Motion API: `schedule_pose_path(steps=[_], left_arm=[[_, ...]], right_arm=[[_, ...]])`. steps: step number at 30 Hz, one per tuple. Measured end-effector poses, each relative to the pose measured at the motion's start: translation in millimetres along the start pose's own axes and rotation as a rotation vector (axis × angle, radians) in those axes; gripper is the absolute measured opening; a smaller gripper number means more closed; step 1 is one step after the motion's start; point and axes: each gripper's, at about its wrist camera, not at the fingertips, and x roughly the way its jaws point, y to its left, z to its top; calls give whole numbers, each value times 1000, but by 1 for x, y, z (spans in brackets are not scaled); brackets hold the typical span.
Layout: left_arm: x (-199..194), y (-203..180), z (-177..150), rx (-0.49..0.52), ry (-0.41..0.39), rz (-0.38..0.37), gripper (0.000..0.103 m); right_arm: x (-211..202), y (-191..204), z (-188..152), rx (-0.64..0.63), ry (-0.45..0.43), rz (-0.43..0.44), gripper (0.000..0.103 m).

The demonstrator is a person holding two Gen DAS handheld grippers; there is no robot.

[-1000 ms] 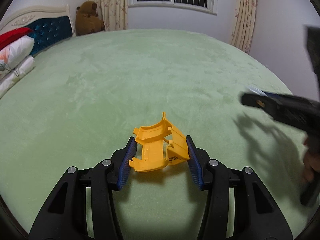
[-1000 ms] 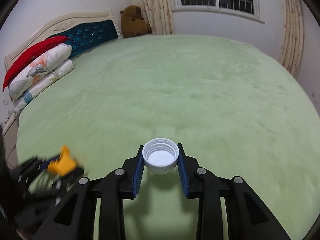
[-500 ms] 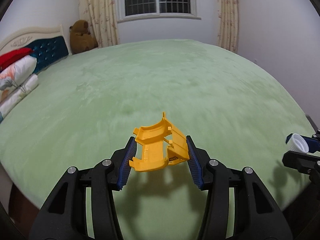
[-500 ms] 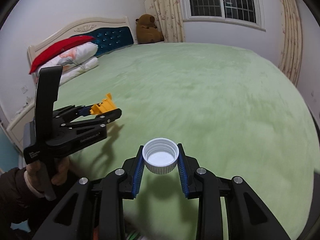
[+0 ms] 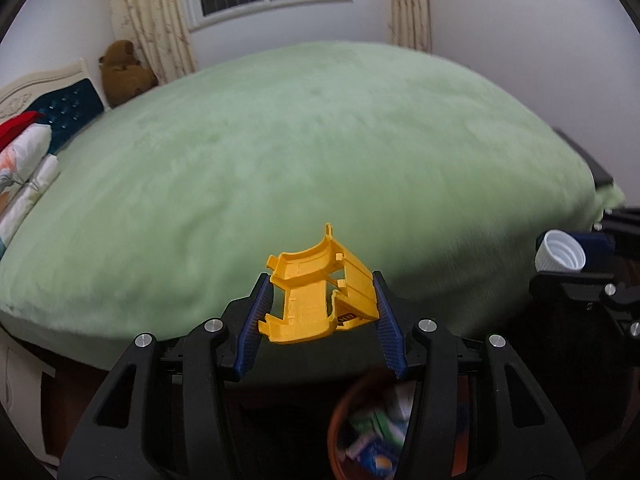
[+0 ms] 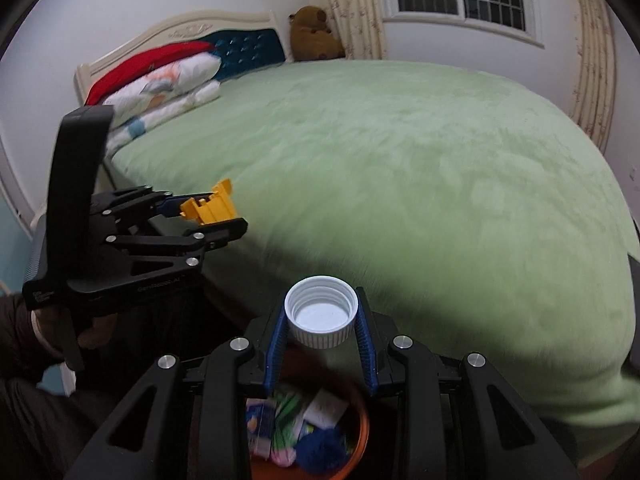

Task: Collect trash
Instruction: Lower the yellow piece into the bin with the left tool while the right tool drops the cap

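Left gripper: lower centre of its own view, left of the right view; clamped on a yellow plastic piece.
Right gripper: lower centre of its own view, far right edge of the left view; clamped on a white cap, open side up.
Orange bin: bottom of both views, below the grippers, holding wrappers and scraps.
Green bed: fills the middle of both views.
Pillows: upper left.

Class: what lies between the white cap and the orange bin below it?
Nothing: in the right wrist view the white cap hangs over the orange bin with only air between.
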Motion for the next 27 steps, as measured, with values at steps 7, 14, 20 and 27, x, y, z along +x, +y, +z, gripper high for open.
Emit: schedule_pose_path(steps=[7, 14, 20, 27], left_arm=[[15, -17, -41, 37, 146, -50, 48], [31, -25, -70, 58, 263, -89, 48], [44, -23, -78, 39, 337, -108, 48], [70, -28, -94, 52, 477, -125, 48]], right_arm=[[12, 10, -33, 8, 106, 49, 31], [33, 12, -52, 31, 195, 75, 31], [46, 13, -60, 27, 241, 84, 31], [70, 12, -67, 40, 336, 79, 31]])
